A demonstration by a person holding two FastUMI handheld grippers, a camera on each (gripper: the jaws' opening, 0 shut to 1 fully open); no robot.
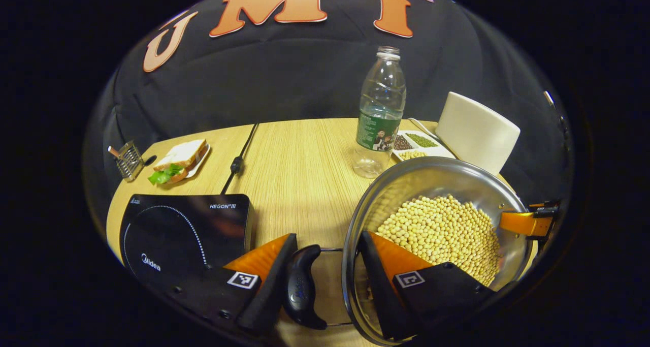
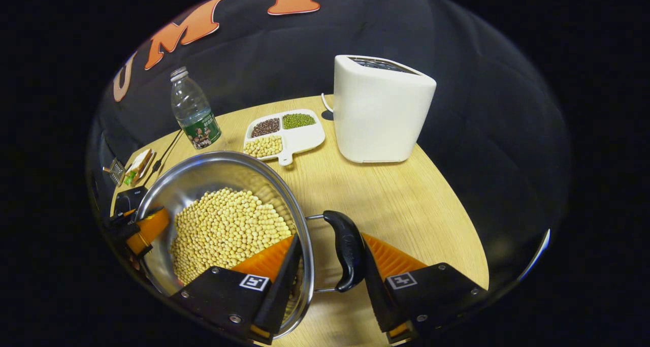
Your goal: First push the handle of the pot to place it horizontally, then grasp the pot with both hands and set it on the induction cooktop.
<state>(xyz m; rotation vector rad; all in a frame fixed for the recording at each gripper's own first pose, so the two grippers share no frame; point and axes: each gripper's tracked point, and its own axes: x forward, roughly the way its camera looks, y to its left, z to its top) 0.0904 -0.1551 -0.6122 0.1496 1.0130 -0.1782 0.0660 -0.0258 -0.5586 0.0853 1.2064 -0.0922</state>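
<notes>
On table, one pot [image 1: 431, 184] (two handles), one cooktop [image 1: 183, 230]

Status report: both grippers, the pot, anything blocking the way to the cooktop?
Left gripper and right gripper each straddle a side handle, jaws open. Pot of beans on the table, beside the induction cooktop. Path clear.

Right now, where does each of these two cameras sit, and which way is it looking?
Left gripper view: rides on the left tool, at the pot's left handle, facing the induction cooktop and bottle; its own two fingers show.
Right gripper view: rides on the right tool, at the pot's right handle, facing the toaster and the divided tray; its own fingers show.
Both share the pot of soybeans, bottle and tray.
</notes>
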